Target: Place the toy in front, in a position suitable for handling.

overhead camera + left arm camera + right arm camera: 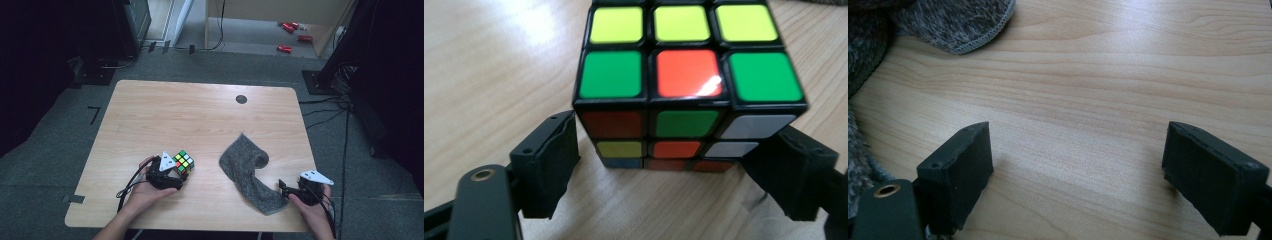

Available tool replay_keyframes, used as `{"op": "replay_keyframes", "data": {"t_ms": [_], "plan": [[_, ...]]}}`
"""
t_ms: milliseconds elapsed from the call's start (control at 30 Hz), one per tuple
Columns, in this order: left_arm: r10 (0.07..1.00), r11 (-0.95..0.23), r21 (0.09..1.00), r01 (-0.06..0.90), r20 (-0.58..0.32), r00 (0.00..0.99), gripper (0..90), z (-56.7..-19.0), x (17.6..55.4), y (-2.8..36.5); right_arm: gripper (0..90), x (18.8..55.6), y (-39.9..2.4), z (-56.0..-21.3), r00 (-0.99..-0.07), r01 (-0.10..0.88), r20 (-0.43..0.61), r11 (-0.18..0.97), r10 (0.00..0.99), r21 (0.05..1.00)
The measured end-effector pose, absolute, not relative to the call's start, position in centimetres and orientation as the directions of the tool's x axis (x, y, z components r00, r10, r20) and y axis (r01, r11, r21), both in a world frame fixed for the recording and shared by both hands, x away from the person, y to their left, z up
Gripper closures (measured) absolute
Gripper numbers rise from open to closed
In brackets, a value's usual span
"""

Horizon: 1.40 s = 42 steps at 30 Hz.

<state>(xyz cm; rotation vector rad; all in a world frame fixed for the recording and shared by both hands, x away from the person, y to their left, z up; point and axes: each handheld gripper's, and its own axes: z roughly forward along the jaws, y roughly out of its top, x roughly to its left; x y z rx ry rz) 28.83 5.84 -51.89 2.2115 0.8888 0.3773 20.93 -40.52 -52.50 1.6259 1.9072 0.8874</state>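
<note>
The light wood-grain rectangular worktop (200, 115) carries two items near its front edge. At the left, the person's left hand (145, 192) holds the left hand-held gripper (175, 172), which rests low on the worktop with its grey three-cornered plate on top. Its two black jaws stand wide apart on either side of the multicoloured plastic puzzle cube (183, 162); in the left gripper view the cube (689, 85) sits between the jaw tips, with the left jaw just beside its lower left corner and the right jaw at its lower right corner, and firm contact cannot be confirmed. The cube stands flat on the worktop, showing yellow, green and orange-red tiles on top. To the right of the cube, well apart from it, lies the grey fuzzy fabric sock (247, 172), bent and stretched diagonally toward the front right. At the right, the right hand (315, 210) holds the right hand-held gripper (282, 187) just beside the lower end of the sock. Its jaws are spread wide over bare wood, holding nothing, with the sock (948, 22) off to their left.
</note>
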Motion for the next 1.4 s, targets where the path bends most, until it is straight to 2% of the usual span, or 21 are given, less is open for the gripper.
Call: {"op": "replay_keyframes", "data": {"t_ms": [133, 233, 267, 600, 767, 1000, 1400], "plan": [[0.685, -0.516, 0.711, 0.477, 0.009, 0.728, 19.2, -51.9, 28.8, 5.7, 12.8, 20.9, -40.5, -52.5, -0.181, 0.672, 0.048, 0.088, 0.982, 0.735], [0.656, -0.525, 0.726, 0.444, 0.012, 0.755, 33.2, -51.8, 28.6, 5.3, 12.8, 20.9, -40.5, -52.5, -0.18, 0.672, 0.047, 0.088, 0.982, 0.736], [0.654, -0.528, 0.726, 0.441, 0.017, 0.756, 34.8, -51.8, 28.6, 5.2, 12.8, 20.9, -40.5, -52.5, -0.181, 0.672, 0.047, 0.088, 0.982, 0.736], [0.667, -0.531, 0.719, 0.447, 0.029, 0.745, 35.5, -51.4, 28.9, 5.2, 15.4, 20.7, -40.6, -52.0, -0.193, 0.645, 0.072, 0.071, 0.978, 0.761], [0.664, -0.521, 0.724, 0.452, 0.011, 0.748, 35.4, -50.2, 28.9, 5.5, 15.6, 20.5, -40.2, -49.9, -0.251, 0.597, 0.1, 0.072, 0.963, 0.799], [0.671, -0.5, 0.739, 0.45, 0.003, 0.741, 35.4, -48.8, 29.1, 6.0, 14.6, 21.0, -37.5, -46.8, -0.346, 0.538, 0.068, 0.139, 0.936, 0.831], [0.663, -0.48, 0.75, 0.455, -0.03, 0.748, 35.4, -48.5, 29.3, 5.3, 12.8, 22.7, -33.8, -44.7, -0.422, 0.487, 0.072, 0.159, 0.904, 0.859]]}}
